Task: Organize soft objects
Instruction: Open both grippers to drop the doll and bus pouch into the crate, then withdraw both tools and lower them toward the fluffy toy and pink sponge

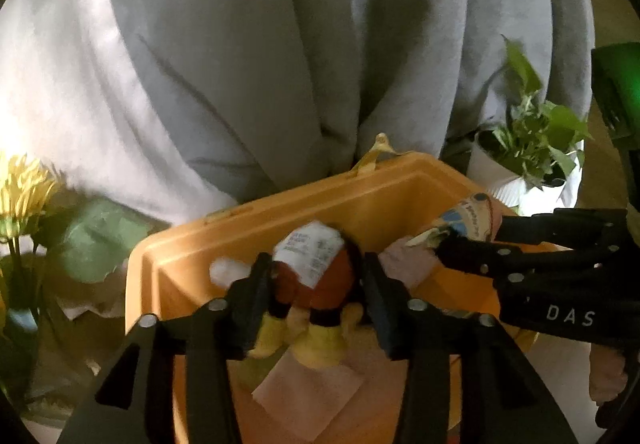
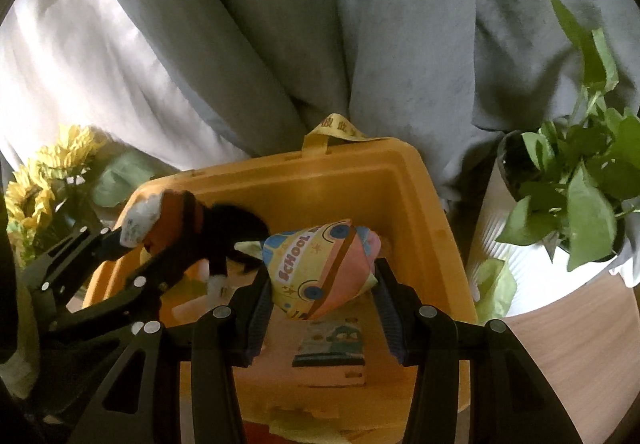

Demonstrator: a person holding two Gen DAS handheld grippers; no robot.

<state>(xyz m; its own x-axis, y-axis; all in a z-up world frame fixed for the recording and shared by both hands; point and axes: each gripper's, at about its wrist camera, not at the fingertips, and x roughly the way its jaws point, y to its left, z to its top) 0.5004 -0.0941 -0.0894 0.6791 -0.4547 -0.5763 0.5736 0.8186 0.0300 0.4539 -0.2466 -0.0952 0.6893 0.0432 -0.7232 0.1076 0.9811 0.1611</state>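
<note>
Our left gripper (image 1: 316,284) stands half-open around the orange-and-black plush toy (image 1: 316,280); the right gripper (image 2: 320,276) squeezes the soft printed school-bus pouch (image 2: 320,276). Both hang over the orange plastic bin (image 2: 400,180) (already part-filled); we release low, apart.

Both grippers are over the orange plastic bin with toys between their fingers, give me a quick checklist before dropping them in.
1. Left gripper above the orange plastic bin: ok.
2. Orange and black plush toy with white tag between its fingers; pad contact: cannot tell.
3. Right gripper above the bin: ok.
4. Colourful school-bus print soft cushion clamped by the right gripper: ok.
5. Grippers apart from each other: ok.
6. Room inside the bin, with a picture card on its floor: ok.
</note>
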